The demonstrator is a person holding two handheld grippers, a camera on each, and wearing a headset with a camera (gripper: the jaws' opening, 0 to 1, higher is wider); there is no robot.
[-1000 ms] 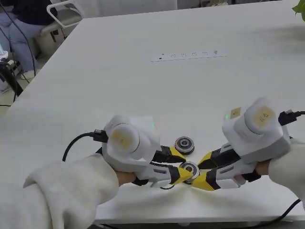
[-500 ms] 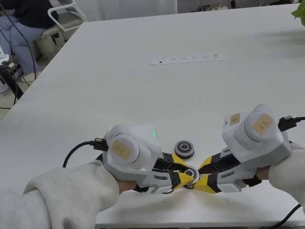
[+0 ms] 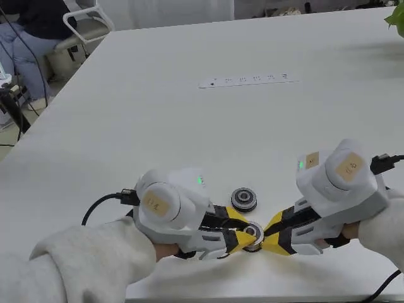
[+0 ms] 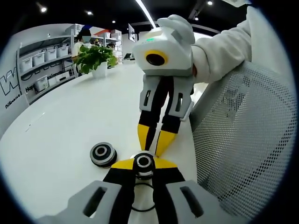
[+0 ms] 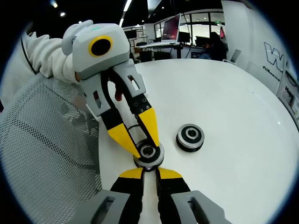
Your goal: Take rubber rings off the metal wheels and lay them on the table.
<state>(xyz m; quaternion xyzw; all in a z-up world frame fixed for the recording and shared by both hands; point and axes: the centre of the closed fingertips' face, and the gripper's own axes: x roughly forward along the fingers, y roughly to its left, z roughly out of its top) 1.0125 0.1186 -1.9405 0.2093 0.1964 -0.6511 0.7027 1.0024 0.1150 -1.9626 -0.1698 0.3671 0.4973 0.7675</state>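
Here, setting: a white table (image 3: 189, 126) with a power strip (image 3: 247, 79) in the upper middle of the head view.
Left gripper (image 3: 245, 233): lower centre, jaws clamped on a small metal wheel (image 3: 254, 231) — one yellow tip on each side.
Right gripper (image 3: 265, 235): lower right, jaws drawn nearly together, tips at that wheel's rim; whether they pinch anything I cannot tell.
Second wheel (image 3: 243, 198): flat on the table just above the held one, black rubber ring (image 5: 179, 138) around it — untouched.

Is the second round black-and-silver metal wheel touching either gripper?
No, the second wheel sits alone on the white table, clear of the left gripper clamping the first wheel and of the right gripper.
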